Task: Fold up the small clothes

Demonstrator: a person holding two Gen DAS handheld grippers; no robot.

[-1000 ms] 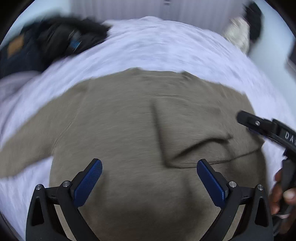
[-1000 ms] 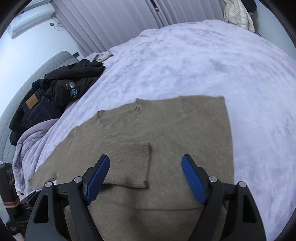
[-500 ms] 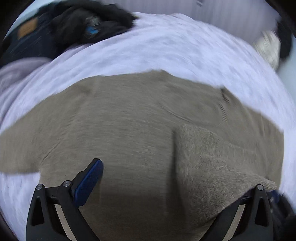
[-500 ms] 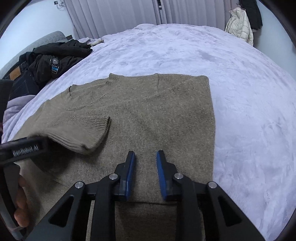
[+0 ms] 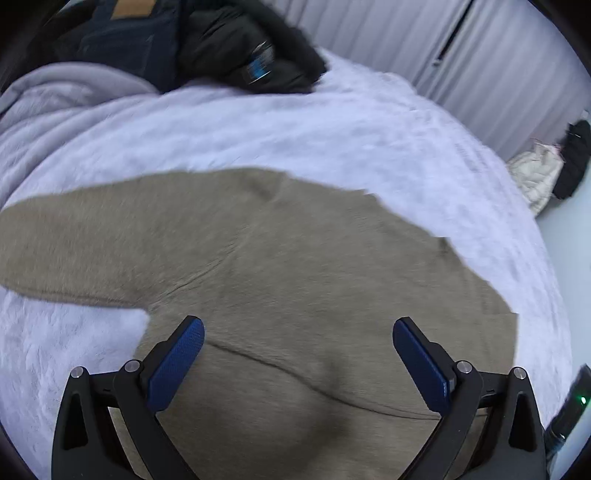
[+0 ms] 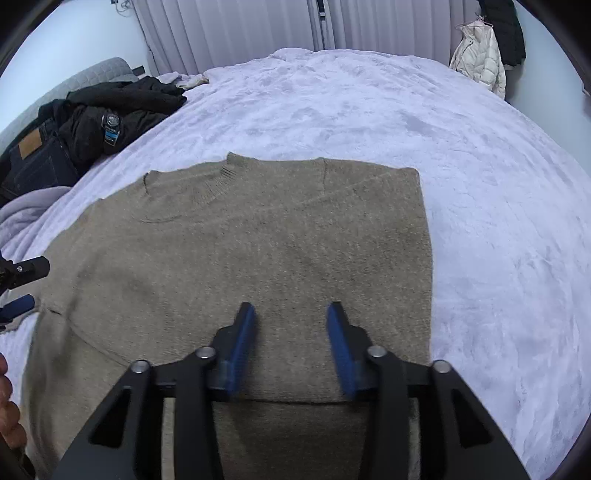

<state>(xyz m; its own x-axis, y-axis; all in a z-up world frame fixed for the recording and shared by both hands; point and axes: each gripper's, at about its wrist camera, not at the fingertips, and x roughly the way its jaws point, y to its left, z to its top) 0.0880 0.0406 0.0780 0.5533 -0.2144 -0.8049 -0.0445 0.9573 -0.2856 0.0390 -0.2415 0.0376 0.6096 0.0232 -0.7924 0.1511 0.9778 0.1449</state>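
A tan knit sweater (image 6: 258, 251) lies flat on the pale lilac bedspread (image 6: 424, 122). Its right side is folded in to a straight edge; its left sleeve (image 5: 85, 243) stretches out to the left. My left gripper (image 5: 295, 362) is open and empty, low over the sweater near the sleeve's armpit. My right gripper (image 6: 290, 343) is open and empty, just above the sweater's lower middle. The left gripper's tips (image 6: 22, 273) show at the left edge of the right wrist view.
A heap of black jackets and dark jeans (image 6: 92, 125) lies at the bed's far left, also in the left wrist view (image 5: 221, 48). A cream coat (image 6: 480, 59) hangs at the far right wall. Curtains (image 6: 236, 29) run behind the bed.
The right gripper has opened from nearly shut. The folded-in sleeve cuff is no longer lifted by the left gripper, which has swung left toward the outstretched left sleeve.
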